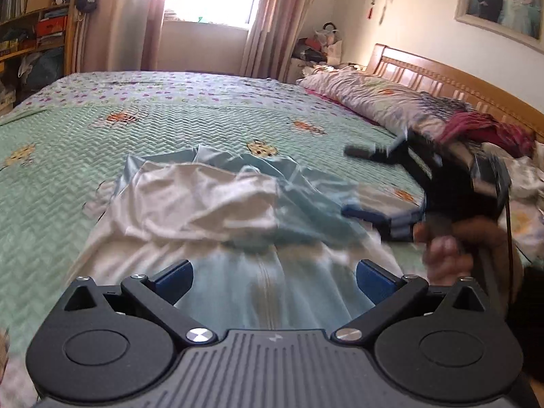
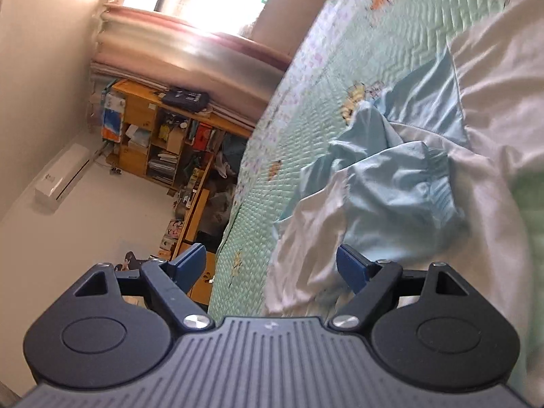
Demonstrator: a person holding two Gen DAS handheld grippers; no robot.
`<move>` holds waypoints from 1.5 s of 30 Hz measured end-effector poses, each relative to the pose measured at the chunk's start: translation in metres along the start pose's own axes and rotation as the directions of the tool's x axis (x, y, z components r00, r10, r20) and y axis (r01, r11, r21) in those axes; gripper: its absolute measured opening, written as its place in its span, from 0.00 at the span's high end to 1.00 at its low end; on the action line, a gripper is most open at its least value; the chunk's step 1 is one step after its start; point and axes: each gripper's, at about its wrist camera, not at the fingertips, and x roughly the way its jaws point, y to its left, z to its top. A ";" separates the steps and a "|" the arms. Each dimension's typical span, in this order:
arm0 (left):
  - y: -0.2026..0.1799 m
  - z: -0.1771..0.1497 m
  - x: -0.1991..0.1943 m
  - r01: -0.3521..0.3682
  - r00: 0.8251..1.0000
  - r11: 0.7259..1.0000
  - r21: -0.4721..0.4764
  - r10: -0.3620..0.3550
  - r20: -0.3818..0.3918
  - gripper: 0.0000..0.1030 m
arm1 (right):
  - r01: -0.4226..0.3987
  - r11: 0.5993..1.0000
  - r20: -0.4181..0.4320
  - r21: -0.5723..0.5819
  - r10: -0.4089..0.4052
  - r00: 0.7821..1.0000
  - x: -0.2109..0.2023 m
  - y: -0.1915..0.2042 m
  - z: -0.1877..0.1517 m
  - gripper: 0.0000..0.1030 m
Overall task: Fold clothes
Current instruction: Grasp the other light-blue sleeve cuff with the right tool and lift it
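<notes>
Between the spread blue pads of the left gripper [image 1: 273, 280], nearest of all, lies the hem end of the light-blue and white garment [image 1: 217, 200], its zip seam running straight away from the camera up the middle of the frame; the jaws stand wide and hold nothing. From there the garment's long axis runs away across the green quilted bedspread [image 1: 85, 156], with the crumpled white and blue upper part heaped at the far end. Off to the right, level with that heap, the right gripper [image 1: 370, 183] is held in a hand [image 1: 448, 248] just beside the garment's right edge; it is blurred in this view, but its own camera shows its jaws wide and empty too, pads either side of a white fold with the bunched blue cloth just ahead. So the left gripper is nearer the hem and lined up with the axis, the right nearer the rumpled top. My judgement is that the heap needs spreading flat first, each gripper taking its own side. Beyond, pillows [image 1: 370, 98] line the wooden headboard [image 1: 452, 81].
</notes>
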 end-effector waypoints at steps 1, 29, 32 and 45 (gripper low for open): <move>0.003 0.008 0.017 -0.003 1.000 1.000 -0.004 0.003 -0.006 0.01 | 0.028 1.000 -0.004 0.012 -0.028 1.000 0.003 -0.011 0.004 0.18; 0.093 0.021 0.098 -0.194 0.980 0.969 -0.153 0.184 -0.075 0.02 | 0.126 0.992 0.121 0.005 -0.125 0.985 -0.012 -0.026 0.032 0.14; 0.080 0.019 0.068 -0.143 0.990 0.979 -0.146 0.140 -0.030 0.01 | 0.104 0.994 0.208 0.030 -0.108 0.972 -0.068 -0.027 0.016 0.14; 0.025 -0.035 -0.042 -0.003 1.000 0.985 -0.170 0.007 0.021 0.01 | 0.160 0.933 0.556 0.321 -0.323 0.766 -0.294 -0.102 -0.031 0.14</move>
